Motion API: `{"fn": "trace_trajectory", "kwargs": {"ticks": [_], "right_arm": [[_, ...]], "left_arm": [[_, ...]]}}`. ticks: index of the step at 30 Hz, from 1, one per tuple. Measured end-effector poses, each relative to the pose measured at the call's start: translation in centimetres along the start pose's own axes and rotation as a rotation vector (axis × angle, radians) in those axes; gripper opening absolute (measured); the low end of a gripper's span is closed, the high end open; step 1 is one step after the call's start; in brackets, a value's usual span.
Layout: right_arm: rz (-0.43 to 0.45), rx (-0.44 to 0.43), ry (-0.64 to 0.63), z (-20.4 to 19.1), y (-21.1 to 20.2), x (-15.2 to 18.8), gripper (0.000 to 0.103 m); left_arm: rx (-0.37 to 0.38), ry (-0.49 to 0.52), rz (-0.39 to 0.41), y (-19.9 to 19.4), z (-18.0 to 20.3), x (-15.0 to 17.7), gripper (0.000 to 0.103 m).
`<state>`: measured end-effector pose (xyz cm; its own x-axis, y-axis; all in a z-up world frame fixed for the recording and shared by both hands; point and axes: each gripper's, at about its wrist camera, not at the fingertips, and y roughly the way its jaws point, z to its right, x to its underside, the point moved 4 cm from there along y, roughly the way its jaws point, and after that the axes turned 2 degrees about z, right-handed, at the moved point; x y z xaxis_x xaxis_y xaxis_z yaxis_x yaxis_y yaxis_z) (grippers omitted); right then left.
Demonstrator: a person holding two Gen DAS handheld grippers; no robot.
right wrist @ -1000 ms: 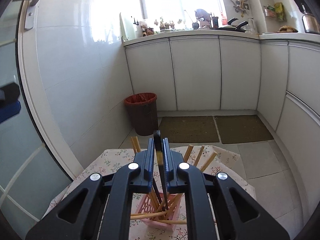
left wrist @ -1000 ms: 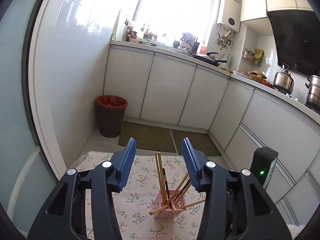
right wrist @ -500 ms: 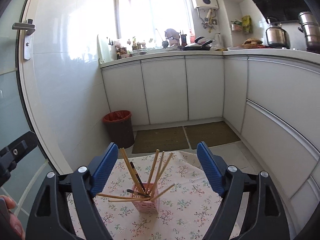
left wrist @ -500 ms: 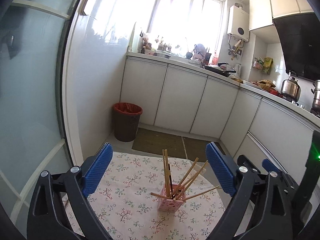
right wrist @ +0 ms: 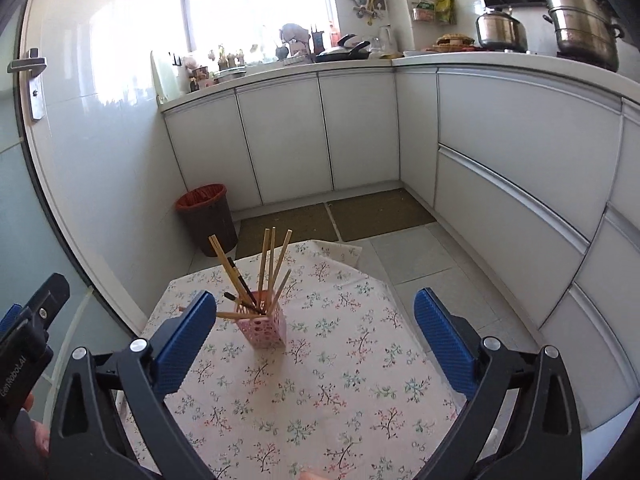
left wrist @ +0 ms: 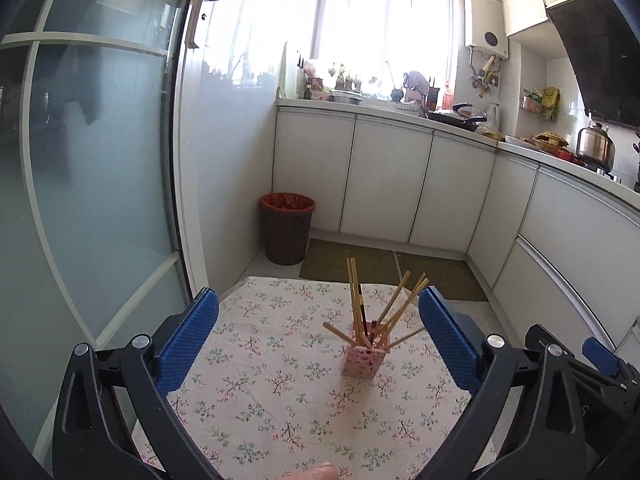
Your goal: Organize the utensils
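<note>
Standing ahead of both grippers, a pink holder (left wrist: 365, 362) full of chopsticks (left wrist: 354, 294) sits on the floral-clothed bench (left wrist: 256, 392). The left gripper (left wrist: 316, 336) and right gripper (right wrist: 312, 334) have just been opening; both gape wide, nothing between their jaws. Several sticks lean out sideways, so any tidying should approach slowly, steadying the holder against tipping.
</note>
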<state>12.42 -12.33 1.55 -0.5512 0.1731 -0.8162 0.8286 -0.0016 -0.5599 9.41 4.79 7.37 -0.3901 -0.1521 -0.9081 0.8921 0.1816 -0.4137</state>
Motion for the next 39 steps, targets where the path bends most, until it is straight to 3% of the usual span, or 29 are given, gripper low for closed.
{"fn": "trace_trajectory", "kwargs": {"ticks": [3, 9, 39], "right_arm": [[0.037, 0.034, -0.017, 0.4, -2.0, 0.6, 0.096], [0.061, 0.045, -0.039, 0.6, -4.0, 0.7, 0.096], [0.020, 0.034, -0.031, 1.0, -3.6, 1.2, 0.096]], "left_arm": [[-0.028, 0.021, -0.015, -0.8, -0.1, 0.8, 0.096], [0.019, 0.042, -0.072, -1.5, 0.3, 1.7, 0.096], [0.034, 0.043, -0.066, -2.1, 0.2, 1.5, 0.096]]}}
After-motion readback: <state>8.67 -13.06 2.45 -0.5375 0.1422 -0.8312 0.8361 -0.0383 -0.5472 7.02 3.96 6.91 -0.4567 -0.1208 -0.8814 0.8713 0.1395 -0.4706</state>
